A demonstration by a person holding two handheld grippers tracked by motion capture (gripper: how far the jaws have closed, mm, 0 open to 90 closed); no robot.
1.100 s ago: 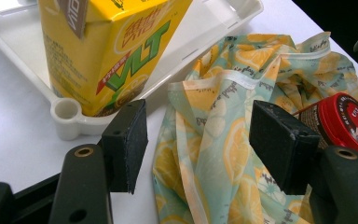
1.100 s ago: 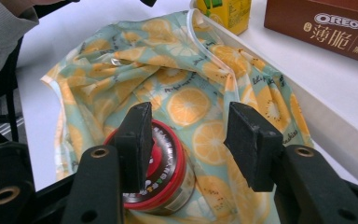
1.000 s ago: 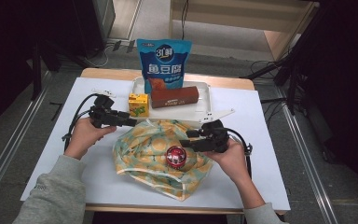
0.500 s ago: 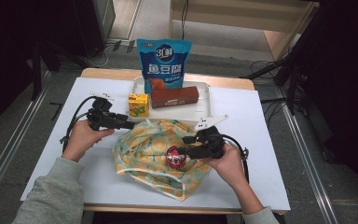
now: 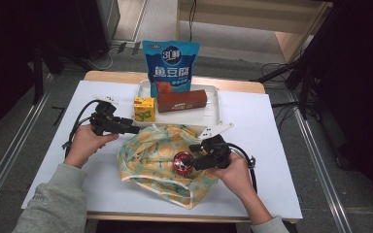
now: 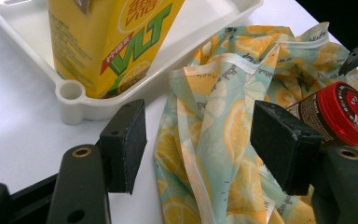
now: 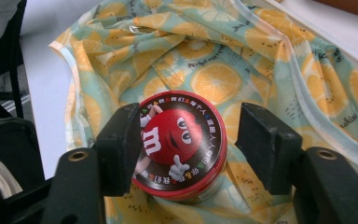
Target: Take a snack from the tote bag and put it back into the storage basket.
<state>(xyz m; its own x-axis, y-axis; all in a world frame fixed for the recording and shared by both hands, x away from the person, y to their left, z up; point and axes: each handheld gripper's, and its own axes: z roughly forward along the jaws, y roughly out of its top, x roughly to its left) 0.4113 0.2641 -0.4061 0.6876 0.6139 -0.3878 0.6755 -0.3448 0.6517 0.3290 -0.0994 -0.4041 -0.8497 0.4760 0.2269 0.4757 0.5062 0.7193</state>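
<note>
The red-lidded can point(image 7: 179, 144) lies at frame centre on the lemon-print bag point(image 7: 261, 79) — the right gripper point(image 7: 191, 140) has just been opening around it. Back off straight; the left gripper point(image 6: 200, 140) gapes wide over the bag's edge.

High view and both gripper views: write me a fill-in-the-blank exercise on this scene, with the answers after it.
1. The red-lidded tub lies on the ____-patterned bag.
2. The yellow carton stands in a corner of the white ____.
3. The jaws of the right gripper have just been ____, with the tub between them.
4. The blue pouch stands at the tray's ____ edge in the high view.

Missing words: lemon; tray; opening; far
</note>
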